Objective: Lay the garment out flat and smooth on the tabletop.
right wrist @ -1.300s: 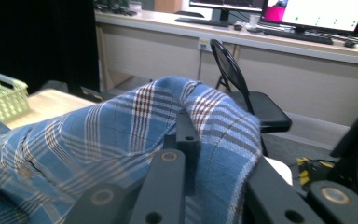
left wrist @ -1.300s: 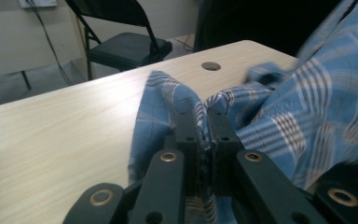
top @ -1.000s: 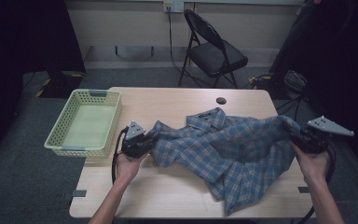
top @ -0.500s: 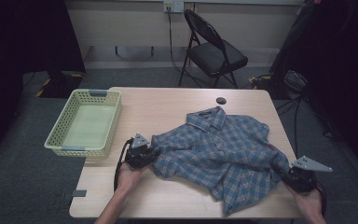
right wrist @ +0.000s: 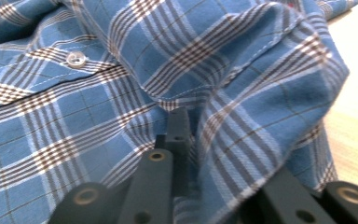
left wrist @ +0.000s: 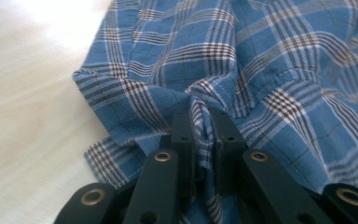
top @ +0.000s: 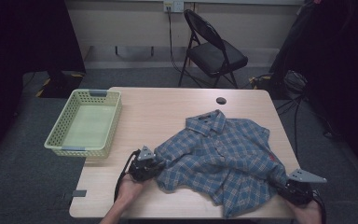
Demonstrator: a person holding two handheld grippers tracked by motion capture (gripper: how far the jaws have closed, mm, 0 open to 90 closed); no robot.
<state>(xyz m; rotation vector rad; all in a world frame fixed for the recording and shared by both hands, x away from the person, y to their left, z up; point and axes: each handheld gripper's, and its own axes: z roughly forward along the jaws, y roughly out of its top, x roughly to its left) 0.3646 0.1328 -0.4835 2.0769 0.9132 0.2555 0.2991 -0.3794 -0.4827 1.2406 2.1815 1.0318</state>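
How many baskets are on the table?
1. A pale green plastic mesh basket sits at the left edge of the light wooden table, partly hanging over it, apart from the blue plaid shirt. None appears hidden.

— Where does the shirt [top: 223,154] lie?
— On the table [top: 163,107], right half. The basket [top: 85,123] is at its left edge; a chair [top: 212,49] stands behind.

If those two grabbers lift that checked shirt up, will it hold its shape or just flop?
Probably flop: the shirt lies rumpled in soft folds on the table. It bunches between the left gripper jaws, so it seems thin and likely light. Woven cloth rarely slips.
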